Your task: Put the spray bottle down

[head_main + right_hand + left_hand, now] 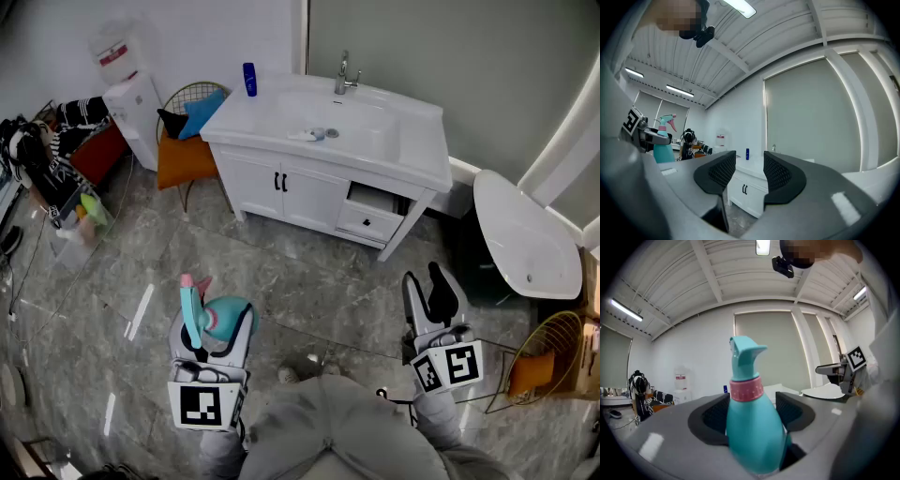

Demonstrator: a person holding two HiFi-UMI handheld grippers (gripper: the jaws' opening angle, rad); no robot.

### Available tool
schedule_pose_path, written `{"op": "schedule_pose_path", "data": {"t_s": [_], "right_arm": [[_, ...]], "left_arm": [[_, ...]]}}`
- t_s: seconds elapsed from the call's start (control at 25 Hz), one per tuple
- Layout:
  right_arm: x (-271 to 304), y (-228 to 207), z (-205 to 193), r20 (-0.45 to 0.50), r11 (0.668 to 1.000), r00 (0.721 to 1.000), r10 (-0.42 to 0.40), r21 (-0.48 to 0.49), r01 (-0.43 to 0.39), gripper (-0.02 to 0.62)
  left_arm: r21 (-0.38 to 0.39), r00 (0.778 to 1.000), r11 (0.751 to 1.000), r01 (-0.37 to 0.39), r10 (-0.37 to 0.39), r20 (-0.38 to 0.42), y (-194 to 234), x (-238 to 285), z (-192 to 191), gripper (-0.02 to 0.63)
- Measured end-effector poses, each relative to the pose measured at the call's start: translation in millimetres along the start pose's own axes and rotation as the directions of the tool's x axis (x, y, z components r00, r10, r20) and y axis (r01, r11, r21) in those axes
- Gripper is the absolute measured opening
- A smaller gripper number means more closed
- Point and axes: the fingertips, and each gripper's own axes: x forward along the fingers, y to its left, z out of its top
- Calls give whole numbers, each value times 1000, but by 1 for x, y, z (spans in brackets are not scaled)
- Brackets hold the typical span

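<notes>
A teal spray bottle (214, 317) with a pink collar and pink trigger stands upright between the jaws of my left gripper (212, 330), held low over the grey marble floor. In the left gripper view the bottle (751, 425) fills the gap between the two dark pads, and the left gripper (752, 412) is shut on its body. My right gripper (427, 292) is held out to the right, jaws a little apart with nothing between them. The right gripper view shows the right gripper (745, 171) in front of the vanity, and the bottle (663, 143) far left.
A white vanity (281, 127) with a sink, a faucet (345, 73) and a blue bottle (249, 80) stands ahead; one drawer (373, 212) is ajar. An orange chair (183, 157) is to its left, a white tub (525, 239) and a wire basket (544, 361) to the right.
</notes>
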Motion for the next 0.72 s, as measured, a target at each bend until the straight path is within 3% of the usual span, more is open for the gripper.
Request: {"op": "schedule_pose_path", "data": {"t_s": [0.2, 0.72], "right_arm": [[0, 6, 0, 0, 1000, 1000, 5, 0, -5, 184], [-2, 9, 0, -7, 1000, 1000, -2, 0, 2, 184]], "left_arm": [[43, 1000, 999, -17, 16, 26, 9, -1, 1, 357], [33, 1000, 999, 1, -2, 29, 9, -2, 0, 356]]}}
